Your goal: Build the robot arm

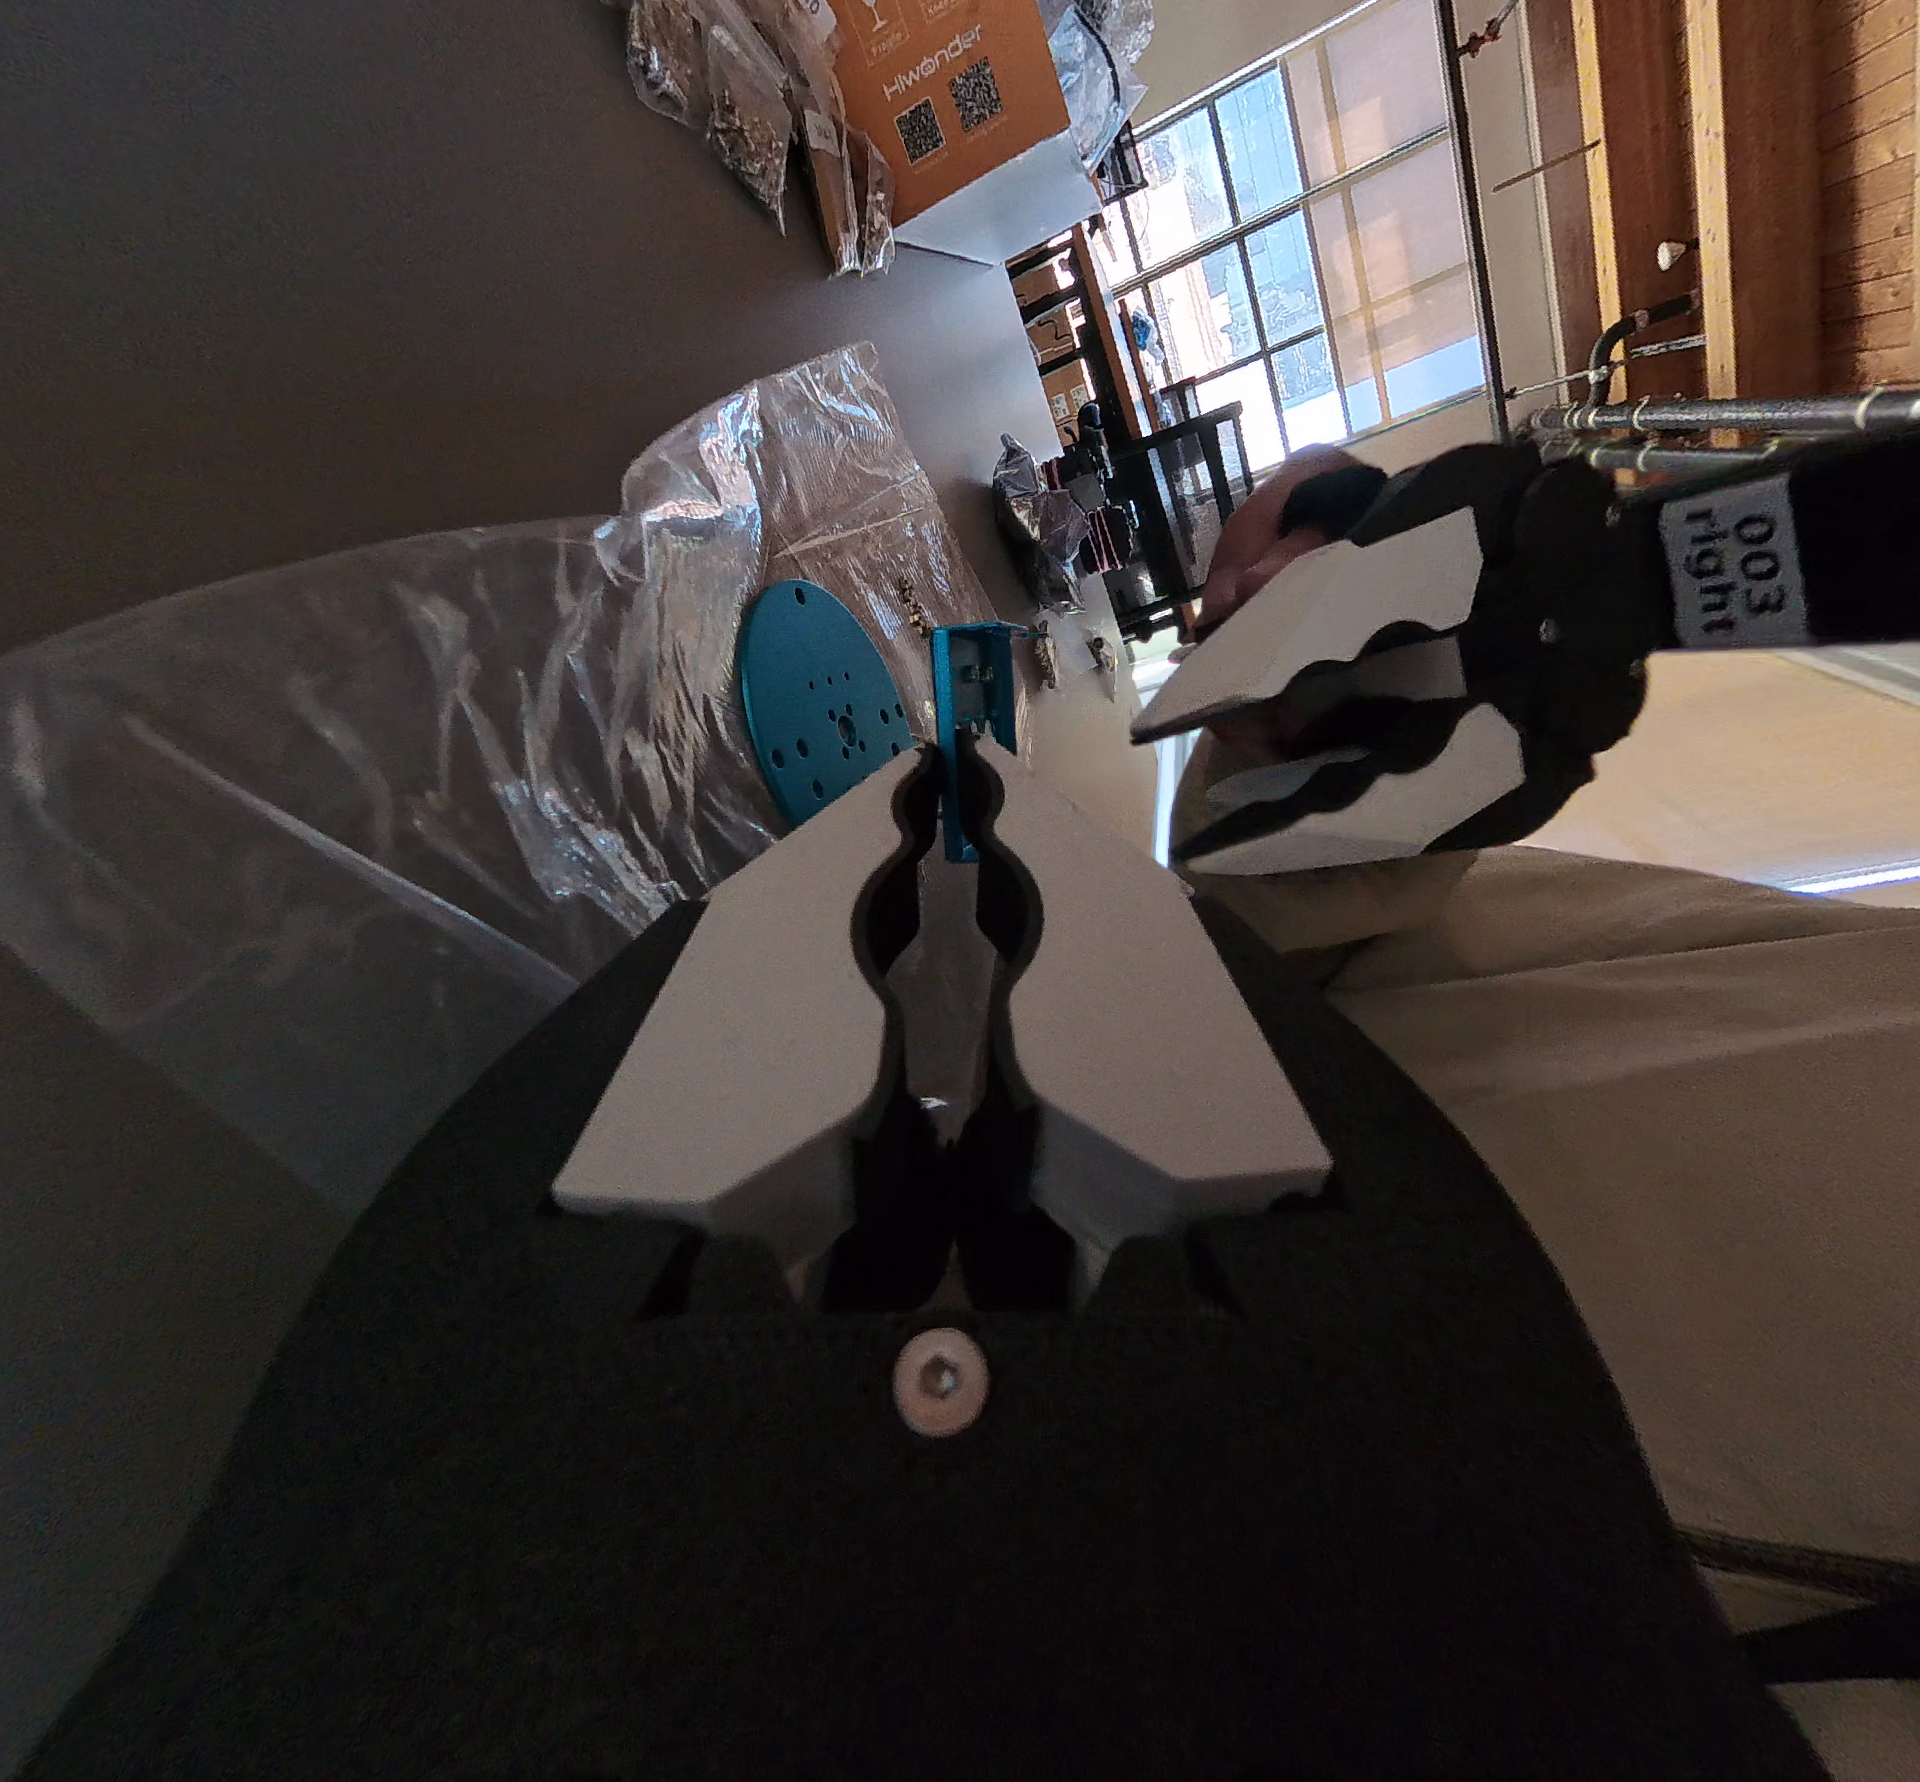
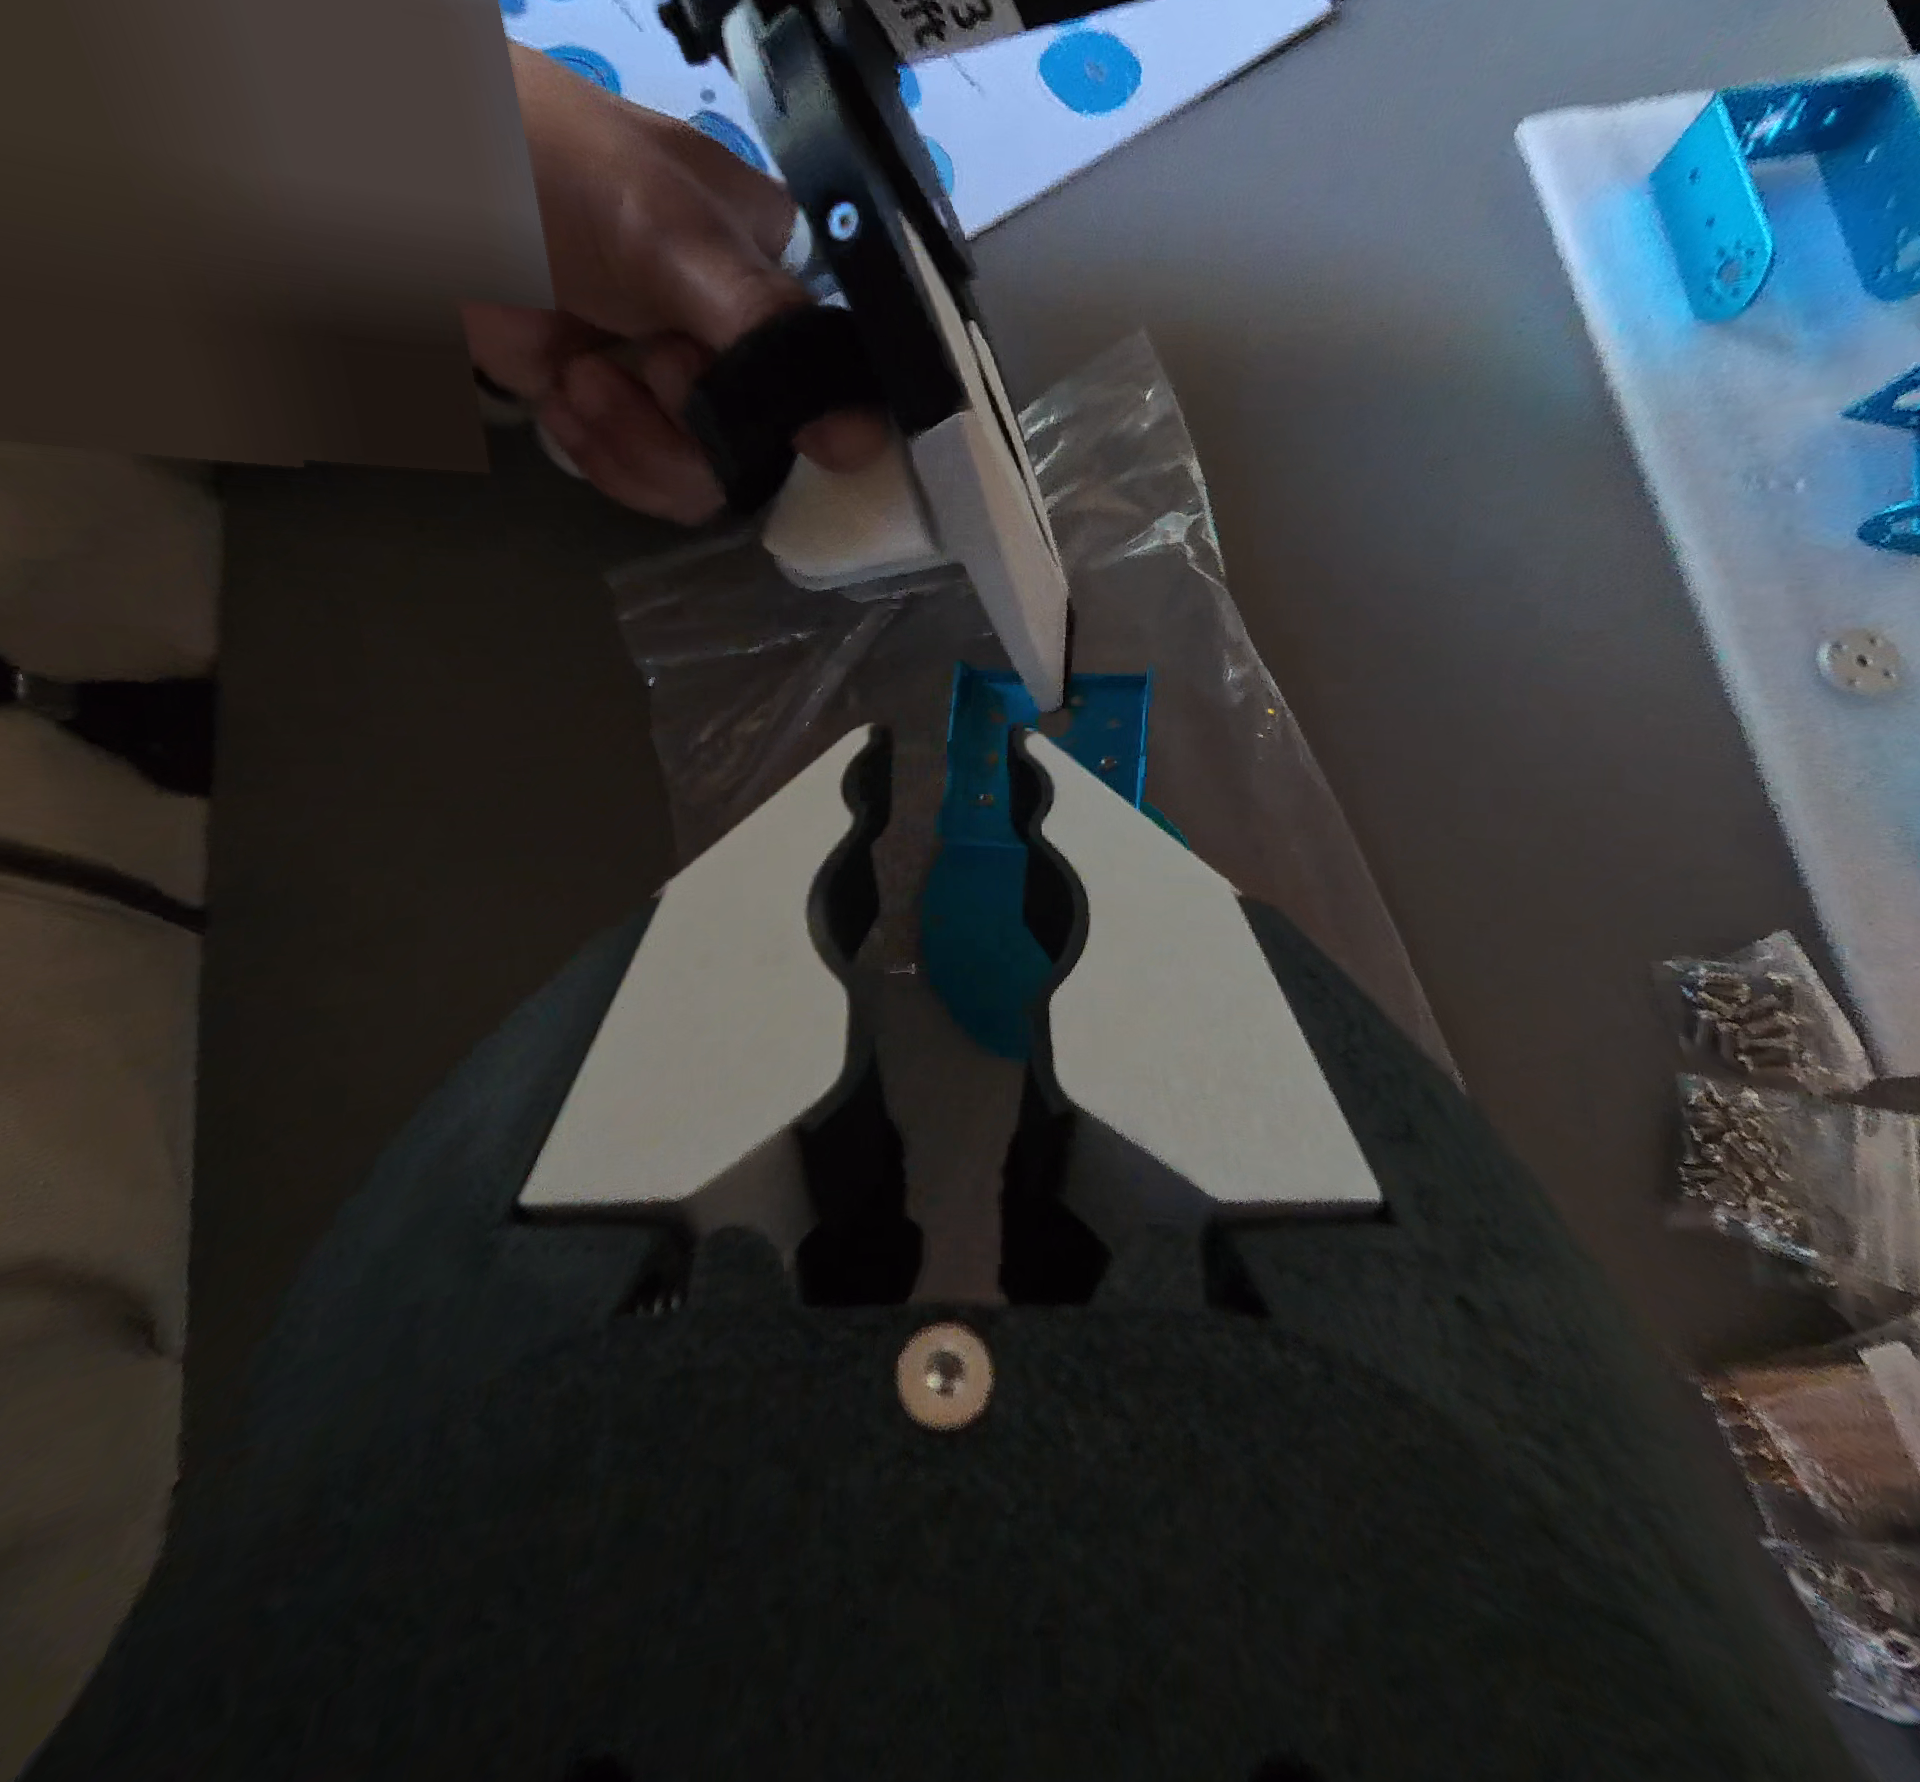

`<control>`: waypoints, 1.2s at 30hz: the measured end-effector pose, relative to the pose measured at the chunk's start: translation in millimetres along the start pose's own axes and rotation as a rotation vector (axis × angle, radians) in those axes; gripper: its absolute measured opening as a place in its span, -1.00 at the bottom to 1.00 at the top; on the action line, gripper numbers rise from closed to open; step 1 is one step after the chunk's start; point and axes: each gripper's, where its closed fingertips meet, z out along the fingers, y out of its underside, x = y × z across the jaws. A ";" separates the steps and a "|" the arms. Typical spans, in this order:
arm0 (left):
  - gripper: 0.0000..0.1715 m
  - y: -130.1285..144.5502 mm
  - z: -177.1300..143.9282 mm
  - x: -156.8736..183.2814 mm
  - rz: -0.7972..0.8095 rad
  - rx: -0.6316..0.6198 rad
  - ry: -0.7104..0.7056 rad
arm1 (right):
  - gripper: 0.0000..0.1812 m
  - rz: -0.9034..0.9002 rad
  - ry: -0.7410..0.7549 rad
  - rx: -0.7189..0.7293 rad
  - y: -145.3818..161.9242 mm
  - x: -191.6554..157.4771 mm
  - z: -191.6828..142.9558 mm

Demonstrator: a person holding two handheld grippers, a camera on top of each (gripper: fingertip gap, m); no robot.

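My left gripper (image 1: pixel 961 766) is shut on a small blue metal U-bracket (image 1: pixel 971 683), pinching one wall of it just above a clear plastic bag (image 1: pixel 416 693). A blue round plate with holes (image 1: pixel 821 693) lies on the bag right beside the bracket. In the right wrist view the left gripper (image 2: pixel 1049 693) comes down from above onto the bracket (image 2: pixel 1101 724), and the plate (image 2: pixel 987 984) shows below it. My right gripper (image 2: pixel 956 740) is open, its fingertips close in front of the bracket and above the plate. It also shows open in the left wrist view (image 1: pixel 1158 794).
An orange cardboard box (image 1: pixel 935 39) and bags of screws (image 1: pixel 707 49) stand at the table's far end. A white pad (image 2: pixel 1662 485) carries more blue brackets (image 2: pixel 1766 205) and a silver disc (image 2: pixel 1860 662). More screw bags (image 2: pixel 1766 1109) lie nearby. A person's hand (image 2: pixel 644 278) holds the left gripper. One gripper's finger ends stand about 4 centimetres off the other's. From either gripper's tips it is about 7 centimetres to the plate (image 2: pixel 987 984).
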 end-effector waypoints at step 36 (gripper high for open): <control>-0.99 0.2 -4.6 -0.9 0.006 -0.007 -0.007 | -0.87 -0.684 -0.448 -0.124 66.1 -4.6 -5.4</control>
